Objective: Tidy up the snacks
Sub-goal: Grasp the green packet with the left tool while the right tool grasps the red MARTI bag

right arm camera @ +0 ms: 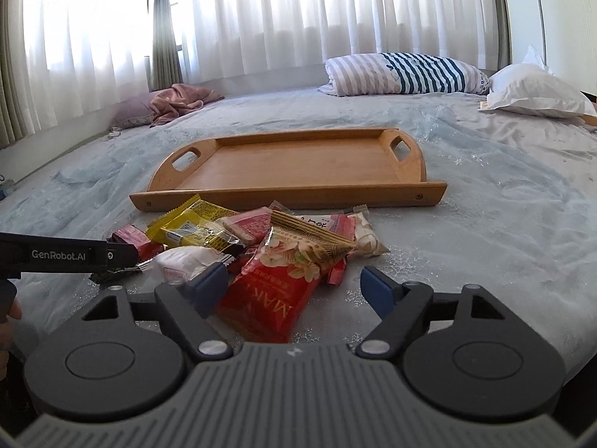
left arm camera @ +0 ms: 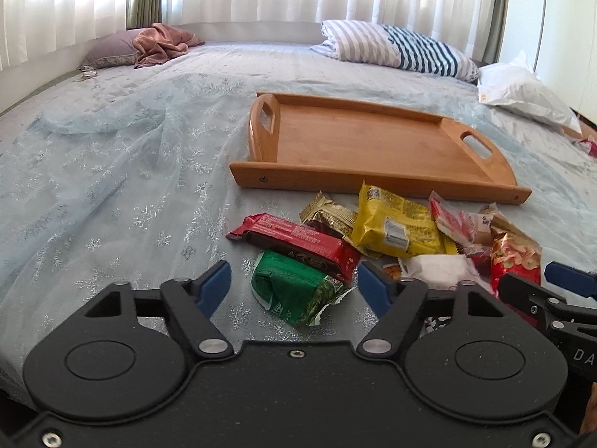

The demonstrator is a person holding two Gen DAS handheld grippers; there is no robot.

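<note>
An empty wooden tray (left arm camera: 373,183) (right arm camera: 287,194) lies on the bed. A pile of snack packets sits just in front of it. My left gripper (left arm camera: 293,283) is open, its blue fingertips either side of a crumpled green packet (left arm camera: 294,291), with a red bar (left arm camera: 298,242) and a yellow packet (left arm camera: 395,224) behind. My right gripper (right arm camera: 294,285) is open, its fingertips either side of a red peanut bag (right arm camera: 276,291). A white packet (right arm camera: 183,261) and a yellow packet (right arm camera: 197,227) lie to its left. Neither gripper holds anything.
The bed has a pale blue snowflake cover (left arm camera: 112,171). Striped pillows (left arm camera: 399,46) and a white pillow (left arm camera: 522,93) lie at the far right, a pink cloth (left arm camera: 160,43) at the far left. White curtains hang behind. The other gripper (right arm camera: 67,255) shows at the left of the right wrist view.
</note>
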